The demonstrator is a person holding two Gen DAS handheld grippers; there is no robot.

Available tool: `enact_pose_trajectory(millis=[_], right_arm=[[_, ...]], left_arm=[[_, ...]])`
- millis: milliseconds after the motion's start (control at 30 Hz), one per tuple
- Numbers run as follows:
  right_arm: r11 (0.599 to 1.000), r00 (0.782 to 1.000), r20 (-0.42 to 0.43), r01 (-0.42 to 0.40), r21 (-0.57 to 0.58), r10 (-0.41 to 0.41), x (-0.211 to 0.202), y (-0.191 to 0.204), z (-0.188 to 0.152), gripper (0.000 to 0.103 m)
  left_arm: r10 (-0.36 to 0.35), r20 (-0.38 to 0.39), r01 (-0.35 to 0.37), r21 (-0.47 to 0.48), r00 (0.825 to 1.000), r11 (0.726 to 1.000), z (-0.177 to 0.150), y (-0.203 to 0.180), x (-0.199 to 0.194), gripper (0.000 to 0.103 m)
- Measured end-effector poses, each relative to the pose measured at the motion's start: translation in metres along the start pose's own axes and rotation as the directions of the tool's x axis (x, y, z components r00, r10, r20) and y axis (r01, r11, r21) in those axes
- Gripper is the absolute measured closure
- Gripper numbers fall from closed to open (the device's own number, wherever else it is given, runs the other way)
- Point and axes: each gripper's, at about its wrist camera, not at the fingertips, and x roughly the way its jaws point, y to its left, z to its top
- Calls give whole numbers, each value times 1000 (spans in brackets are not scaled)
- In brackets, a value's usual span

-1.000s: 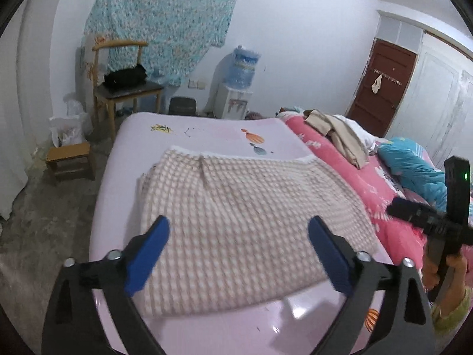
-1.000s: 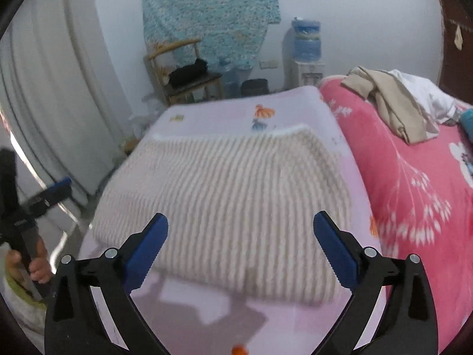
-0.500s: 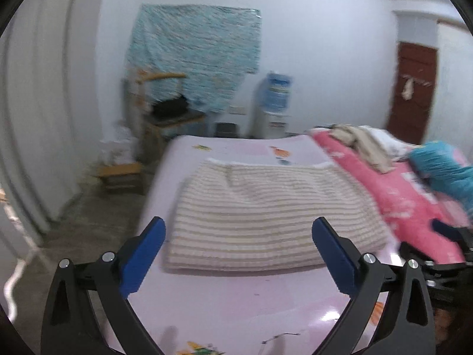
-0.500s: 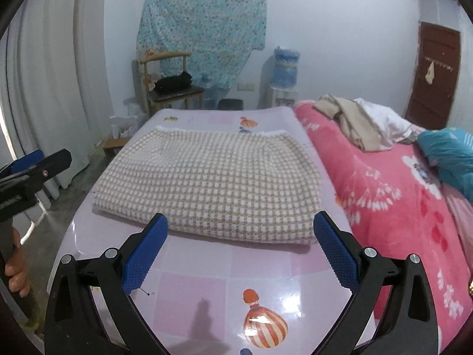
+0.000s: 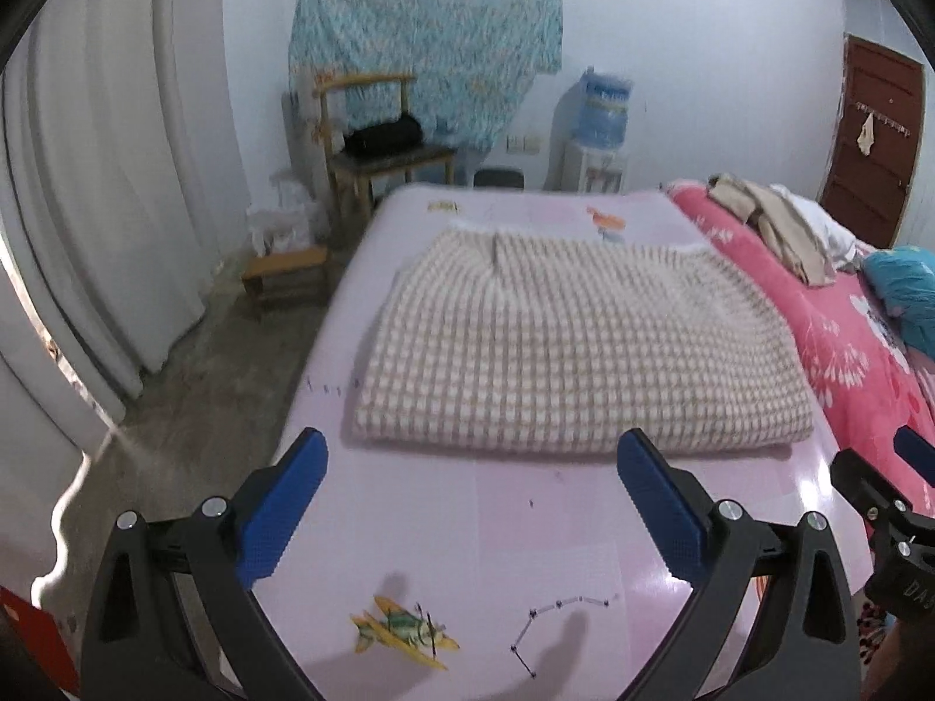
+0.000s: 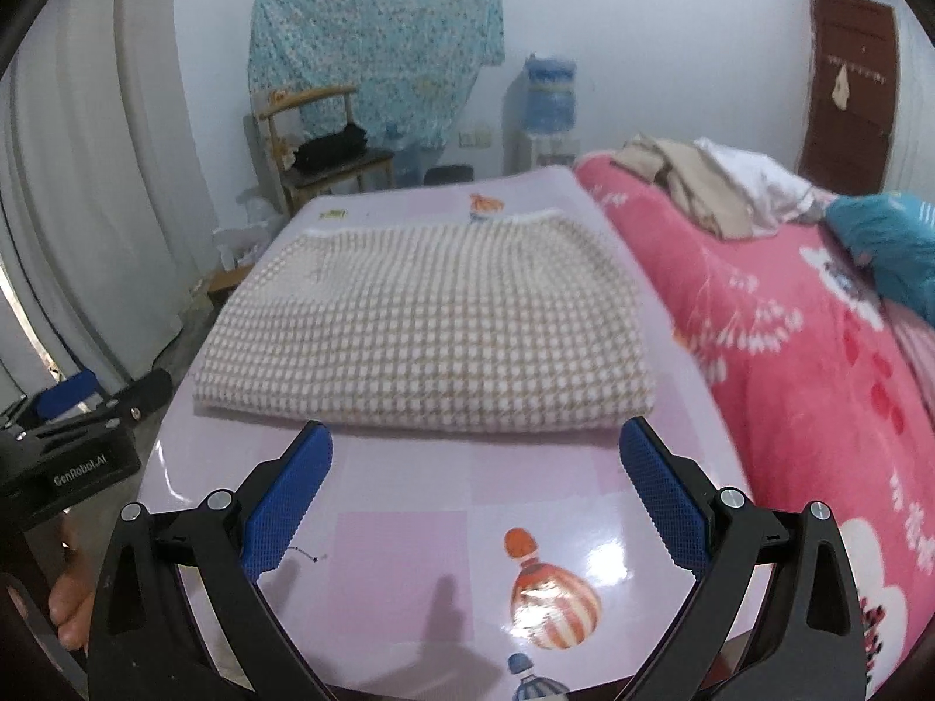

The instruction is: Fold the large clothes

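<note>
The checked blanket (image 5: 578, 344) lies folded flat on the pink table (image 5: 467, 531), beside the red bed (image 6: 818, 350). The left gripper (image 5: 467, 514) and right gripper (image 6: 476, 502) are both wide open, holding nothing. Next, pinch both near corners together and fold evenly.

Both wrist cameras look forward between their tongs, low over the near end of the pink table (image 5: 444, 555), side by side, sharing the folded checked garment (image 6: 426, 339) and far wall.
</note>
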Motion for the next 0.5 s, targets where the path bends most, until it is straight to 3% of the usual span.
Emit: enact_pose_trajectory(millis=[233,500], right_arm=[[1000,997,-73,0,-10,0,21,12,-5,8],[1000,994,-106,15,-26,-18,31,17,-7,8]], left_arm=[[0,-99,3,30,995,1000,-7,-9,20,6],[9,-130,0,67,991,998,-9,-18,31,6]])
